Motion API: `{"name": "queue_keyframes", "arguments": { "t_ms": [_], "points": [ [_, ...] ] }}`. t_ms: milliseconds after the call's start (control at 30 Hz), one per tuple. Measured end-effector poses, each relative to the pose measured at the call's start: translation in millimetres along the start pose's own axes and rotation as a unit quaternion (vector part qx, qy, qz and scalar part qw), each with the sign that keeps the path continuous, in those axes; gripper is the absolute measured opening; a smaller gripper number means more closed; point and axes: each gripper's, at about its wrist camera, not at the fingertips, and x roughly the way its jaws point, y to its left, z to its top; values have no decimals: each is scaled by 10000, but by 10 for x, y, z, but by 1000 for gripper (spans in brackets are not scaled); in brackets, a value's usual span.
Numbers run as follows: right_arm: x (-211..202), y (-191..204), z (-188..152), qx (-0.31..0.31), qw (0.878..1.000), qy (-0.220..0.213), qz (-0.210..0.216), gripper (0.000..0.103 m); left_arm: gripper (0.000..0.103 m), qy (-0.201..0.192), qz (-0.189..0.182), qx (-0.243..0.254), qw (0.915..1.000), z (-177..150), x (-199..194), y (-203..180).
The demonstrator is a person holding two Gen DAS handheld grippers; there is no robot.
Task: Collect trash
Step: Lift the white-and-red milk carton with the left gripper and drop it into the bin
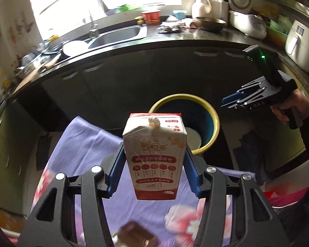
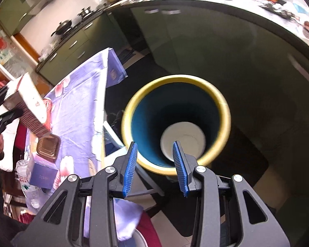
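My left gripper (image 1: pixel 153 156) is shut on a red and white milk carton (image 1: pixel 154 156), held upright over the flowered purple tablecloth (image 1: pixel 86 144). Just beyond the carton stands a bin (image 1: pixel 214 123) with a yellow rim, a blue inside and a pale bottom. In the right wrist view the same bin (image 2: pixel 224 111) lies right below my right gripper (image 2: pixel 155 150), whose blue pads stand apart with nothing between them. The carton (image 2: pixel 28 103) shows at the far left there, over the table. My right gripper (image 1: pixel 234 100) also appears at the right of the left wrist view, held by a hand.
On the cloth lie a brown plastic tray (image 2: pixel 48 147), a purple box (image 2: pixel 42 174) and a clear bottle (image 2: pixel 25 183). A dark counter (image 1: pixel 154 41) with a sink (image 1: pixel 117 35), bowls and appliances runs behind the bin, above dark cabinet doors.
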Motion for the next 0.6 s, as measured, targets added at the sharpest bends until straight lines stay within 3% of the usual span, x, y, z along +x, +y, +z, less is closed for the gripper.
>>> {"name": "queue_keyframes", "arguments": {
  "t_ms": [200,400,500,600],
  "points": [
    [-245,-354,-238,304,9994,-138,-111,36,51,161,-466,269,9984,533,716,-363],
    [-340,-550,-405,529,9984,-162,-139,37,52,745,-496,432,9951,832,1621,-612],
    [-402,-613,-446,581,9980,-193,-181,40,58,947,-424,444,9936,872,1890,-681],
    [-467,-612,-455,564,9980,-251,-158,40,61,921,-485,463,9935,826,1845,-746]
  ]
}}
